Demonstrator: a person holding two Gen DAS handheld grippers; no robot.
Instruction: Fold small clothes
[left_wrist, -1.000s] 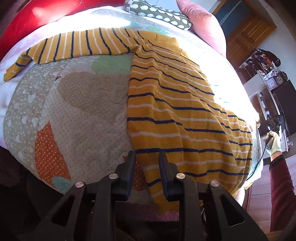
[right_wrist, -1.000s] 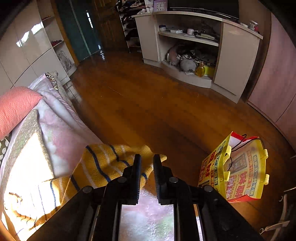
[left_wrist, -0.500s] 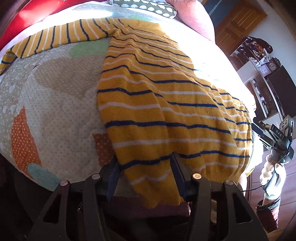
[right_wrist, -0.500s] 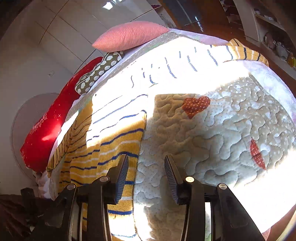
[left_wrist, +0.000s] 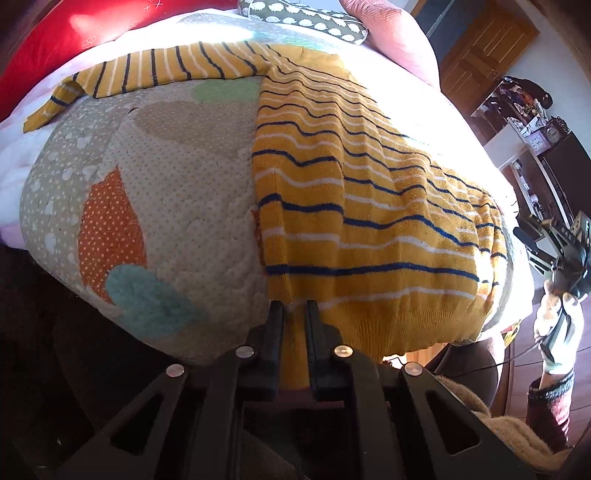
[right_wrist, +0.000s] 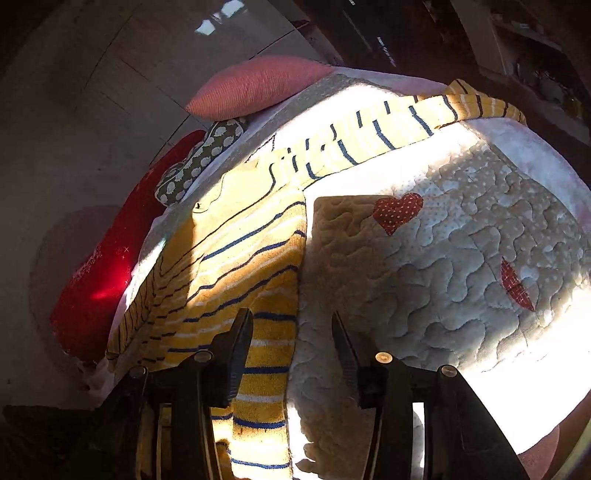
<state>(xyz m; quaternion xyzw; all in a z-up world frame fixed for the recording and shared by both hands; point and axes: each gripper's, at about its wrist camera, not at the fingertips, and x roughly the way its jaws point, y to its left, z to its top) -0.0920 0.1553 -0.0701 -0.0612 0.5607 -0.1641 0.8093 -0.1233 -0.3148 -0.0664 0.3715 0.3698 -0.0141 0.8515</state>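
Bedroom setting: quilted patchwork bedspread (left_wrist: 177, 192) on a bed, strong sunlight across the far half, wooden door and shelving beyond.

Nearest, left wrist view: left gripper (left_wrist: 294, 308) at the near edge of the bed, on the lower left corner of a yellow striped sweater (left_wrist: 369, 229). Jaws closing, almost together, with the ribbed hem corner between them; the pads appear to be pinching the knit.

Right wrist view: right gripper (right_wrist: 291, 328) above the opposite side edge of the sweater (right_wrist: 236, 280). Jaws opening, roughly half apart, nothing between them. One finger (right_wrist: 240, 332) lies over the striped body; the other is over bare quilt. The garment's side seam runs between the two fingers, forward along the pointing line.

Layout: sweater lies flat, front or back up I cannot tell, hem toward the person, collar at the far end. Long axis runs near to far, straight away from both grippers. Left sleeve (left_wrist: 155, 70) spreads sideways at the far end; right sleeve (right_wrist: 424, 114) likewise on its side.

Judgement: left hand already has its hem corner; right hand is the nearer one to the remaining side edge and sits astride it, not yet gripping.

Farthest: pink pillow (right_wrist: 258, 85), patterned cushion (right_wrist: 199, 162), red pillow (right_wrist: 99, 273) along the head of the bed.
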